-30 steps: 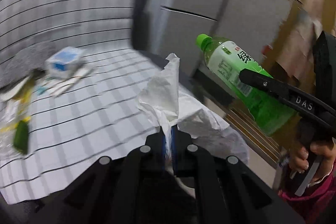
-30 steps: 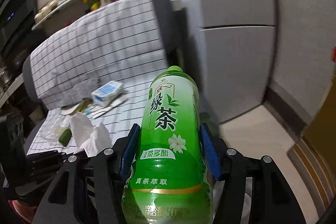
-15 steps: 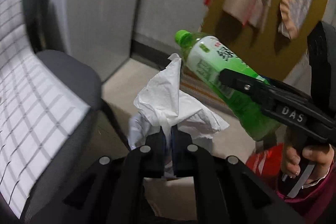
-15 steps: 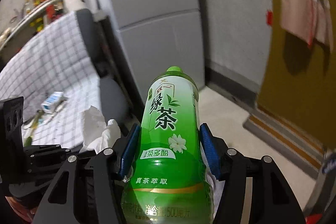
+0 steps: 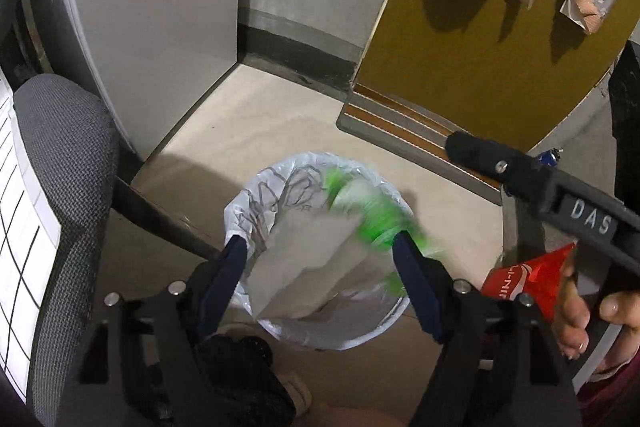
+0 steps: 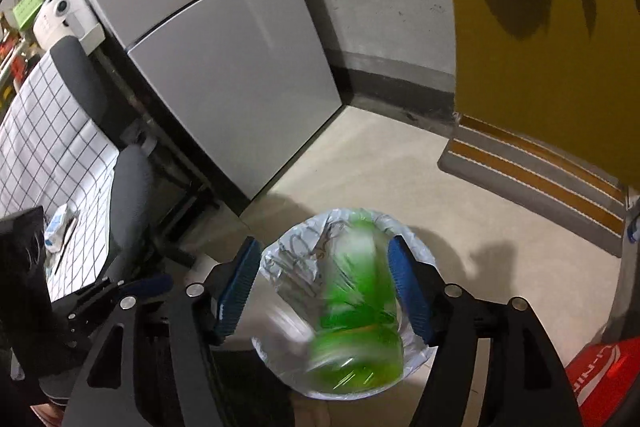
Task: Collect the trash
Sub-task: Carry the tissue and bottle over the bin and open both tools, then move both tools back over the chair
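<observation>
A round bin with a clear liner (image 5: pixel 256 203) (image 6: pixel 288 255) stands on the floor right below both grippers. My left gripper (image 5: pixel 320 259) is open; a blurred white tissue (image 5: pixel 304 267) falls from it into the bin. My right gripper (image 6: pixel 320 267) is open; the blurred green tea bottle (image 6: pixel 356 323) drops between its fingers into the bin. The bottle also shows as a green blur in the left wrist view (image 5: pixel 372 211). The right gripper's arm (image 5: pixel 560 203) crosses the right side of the left wrist view.
A grey sofa arm (image 5: pixel 68 147) with checked cover is at the left. A grey fridge (image 6: pixel 224 59) stands behind. A yellow door (image 5: pixel 480 67) with a striped mat (image 6: pixel 532 179) is at the right. More litter lies on the sofa (image 6: pixel 60 227).
Both grippers swung from the sofa to above the bin and opened. The tissue and the green bottle have left the jaws and are falling into the bin.
</observation>
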`<state>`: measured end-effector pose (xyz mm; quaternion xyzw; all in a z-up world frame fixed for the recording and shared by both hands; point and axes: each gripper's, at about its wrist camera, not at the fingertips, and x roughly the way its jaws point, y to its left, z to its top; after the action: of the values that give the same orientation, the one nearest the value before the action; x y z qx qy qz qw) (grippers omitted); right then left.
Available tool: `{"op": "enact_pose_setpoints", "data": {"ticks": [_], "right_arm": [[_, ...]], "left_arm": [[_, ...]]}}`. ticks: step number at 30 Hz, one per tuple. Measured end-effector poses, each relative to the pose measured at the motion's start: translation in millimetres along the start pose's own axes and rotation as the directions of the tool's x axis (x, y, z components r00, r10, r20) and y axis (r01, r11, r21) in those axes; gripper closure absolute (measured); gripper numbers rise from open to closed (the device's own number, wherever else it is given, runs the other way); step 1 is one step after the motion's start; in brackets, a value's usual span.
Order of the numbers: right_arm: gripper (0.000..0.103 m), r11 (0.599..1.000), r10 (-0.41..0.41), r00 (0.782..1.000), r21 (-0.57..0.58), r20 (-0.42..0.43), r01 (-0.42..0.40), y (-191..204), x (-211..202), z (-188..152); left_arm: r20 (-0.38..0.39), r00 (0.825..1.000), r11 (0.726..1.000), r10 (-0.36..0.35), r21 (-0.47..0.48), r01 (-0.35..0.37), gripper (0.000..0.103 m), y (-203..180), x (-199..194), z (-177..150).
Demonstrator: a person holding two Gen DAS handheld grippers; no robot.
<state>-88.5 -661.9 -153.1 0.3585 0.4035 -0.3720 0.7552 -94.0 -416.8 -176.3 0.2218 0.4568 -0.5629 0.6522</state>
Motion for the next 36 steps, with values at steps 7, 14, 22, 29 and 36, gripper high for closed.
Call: {"op": "enact_pose_setpoints", "data": {"ticks": [7, 14, 22, 29, 36], "right_arm": [[0.035, 0.998, 0.029, 0.998, -0.056, 0.062, -0.026, 23.5, -14.0, 10.1], [0.035, 0.982, 0.068, 0.995, -0.182, 0.072, -0.054, 75.4, -19.4, 2.9], [0.035, 0.927, 0.171, 0.985, -0.342, 0.014, -0.156, 163.0, -18.1, -14.1], [0.035, 0.818, 0.282, 0.958, -0.507, -0.058, -0.271, 263.9, -17.4, -30.7], [0.034, 0.714, 0.32, 0.937, -0.615, -0.139, -0.335, 343.9, -3.1, -50.5]], "left_arm": [[0.104, 0.99, 0.992, 0.098, -0.095, -0.088, 0.03, 30.6, -41.2, -6.3], [0.215, 0.931, 0.942, 0.296, -0.228, -0.247, 0.03, 69.2, -97.9, -34.6], [0.217, 0.864, 0.841, 0.454, -0.425, -0.336, 0.03, 126.1, -164.2, -99.1], [0.165, 0.801, 0.718, 0.576, -0.571, -0.399, 0.029, 175.4, -213.9, -163.9], [0.09, 0.745, 0.574, 0.661, -0.7, -0.425, 0.029, 227.6, -260.6, -220.5]]}}
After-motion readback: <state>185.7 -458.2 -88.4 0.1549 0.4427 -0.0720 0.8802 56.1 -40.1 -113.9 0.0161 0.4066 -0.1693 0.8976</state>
